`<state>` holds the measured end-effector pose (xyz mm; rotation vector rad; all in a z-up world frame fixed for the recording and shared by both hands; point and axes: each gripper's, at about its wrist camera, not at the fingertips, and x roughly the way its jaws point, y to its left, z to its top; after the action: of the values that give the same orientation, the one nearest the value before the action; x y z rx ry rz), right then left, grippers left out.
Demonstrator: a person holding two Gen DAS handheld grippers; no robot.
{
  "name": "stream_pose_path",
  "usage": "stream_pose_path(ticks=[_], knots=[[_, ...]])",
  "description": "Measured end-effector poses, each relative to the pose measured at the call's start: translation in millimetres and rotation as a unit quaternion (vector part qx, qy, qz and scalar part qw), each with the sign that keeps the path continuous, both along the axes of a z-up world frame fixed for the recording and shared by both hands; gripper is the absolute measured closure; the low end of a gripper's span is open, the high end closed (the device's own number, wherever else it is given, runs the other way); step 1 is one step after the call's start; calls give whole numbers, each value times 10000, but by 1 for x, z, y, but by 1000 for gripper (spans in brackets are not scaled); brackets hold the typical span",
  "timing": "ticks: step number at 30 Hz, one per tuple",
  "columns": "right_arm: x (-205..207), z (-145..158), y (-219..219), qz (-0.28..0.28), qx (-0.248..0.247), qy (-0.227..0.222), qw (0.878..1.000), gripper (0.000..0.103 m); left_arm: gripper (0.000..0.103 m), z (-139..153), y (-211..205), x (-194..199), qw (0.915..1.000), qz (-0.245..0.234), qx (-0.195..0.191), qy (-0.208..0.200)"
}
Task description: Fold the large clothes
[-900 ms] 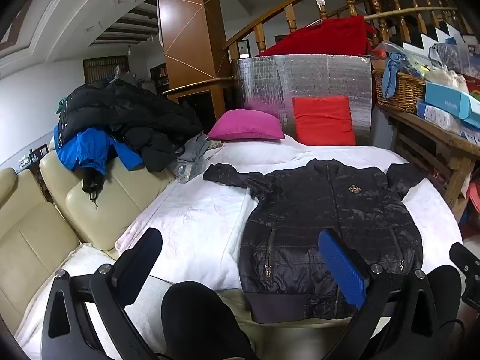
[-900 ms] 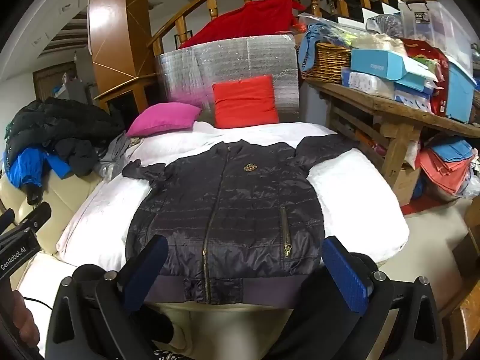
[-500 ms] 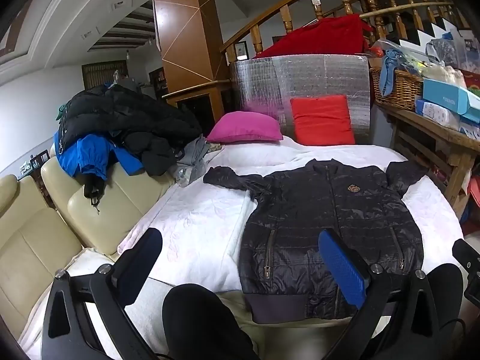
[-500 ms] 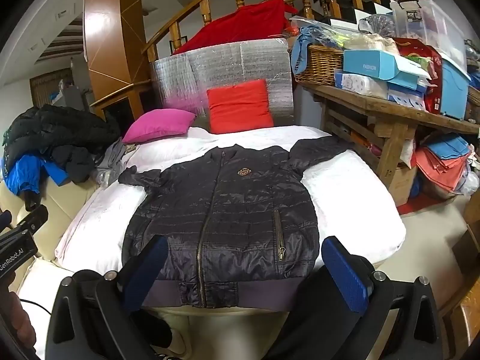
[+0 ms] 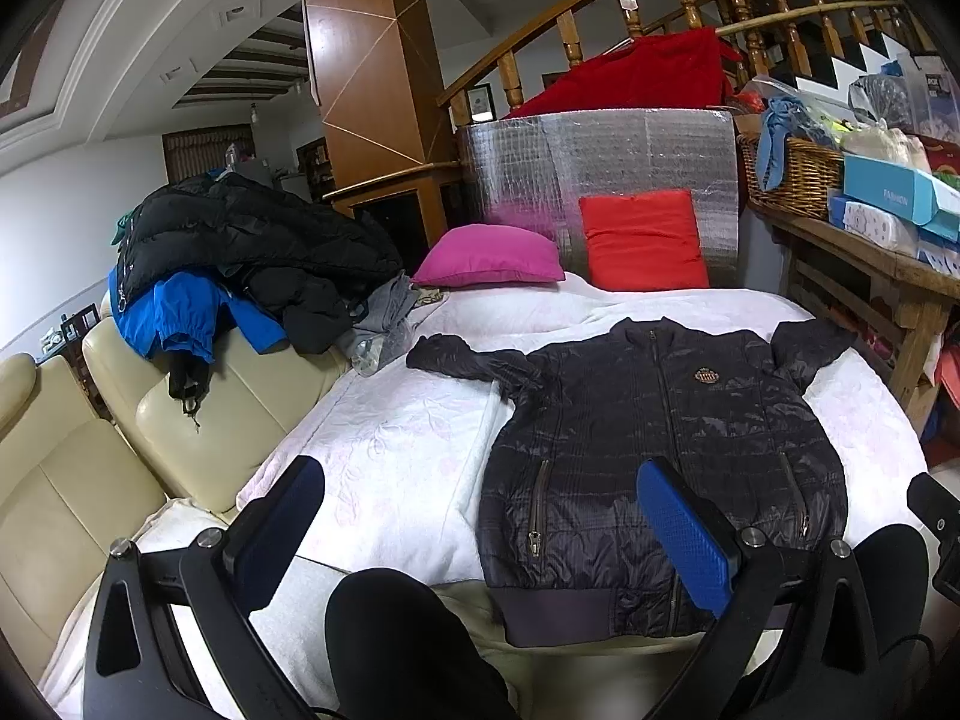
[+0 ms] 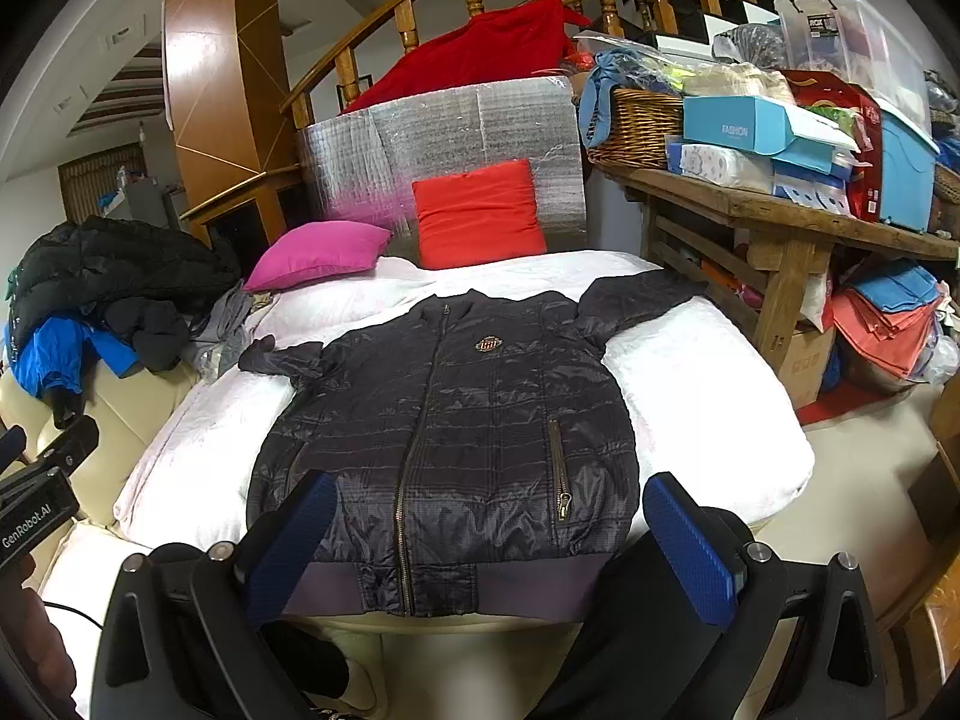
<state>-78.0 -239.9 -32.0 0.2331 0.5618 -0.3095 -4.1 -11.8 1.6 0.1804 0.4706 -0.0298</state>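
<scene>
**So: one jacket, two empty tongs**

Both my tongs hang spread wide, holding nothing: left gripper (image 5: 480, 525) low centre, right gripper (image 6: 489, 540) likewise. One dark jacket (image 6: 447, 426) lies flat, zipped, mid-frame on the white bed (image 6: 708, 396). Two cushions sit behind it, one pink (image 6: 318, 252), one red (image 6: 480, 213).

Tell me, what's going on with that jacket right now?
Left gripper and right gripper: jaws open, empty. Black jacket flat on white bed, zipped, sleeves spread, untouched. Nothing blocking it.
</scene>
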Motion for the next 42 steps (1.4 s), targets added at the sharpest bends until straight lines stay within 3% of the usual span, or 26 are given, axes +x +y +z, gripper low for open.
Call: stream_pose_path(ticks=[42], knots=[[-1, -3, 4, 35, 4, 33, 10000, 0, 0, -1, 3, -3, 10000, 66, 13, -22]])
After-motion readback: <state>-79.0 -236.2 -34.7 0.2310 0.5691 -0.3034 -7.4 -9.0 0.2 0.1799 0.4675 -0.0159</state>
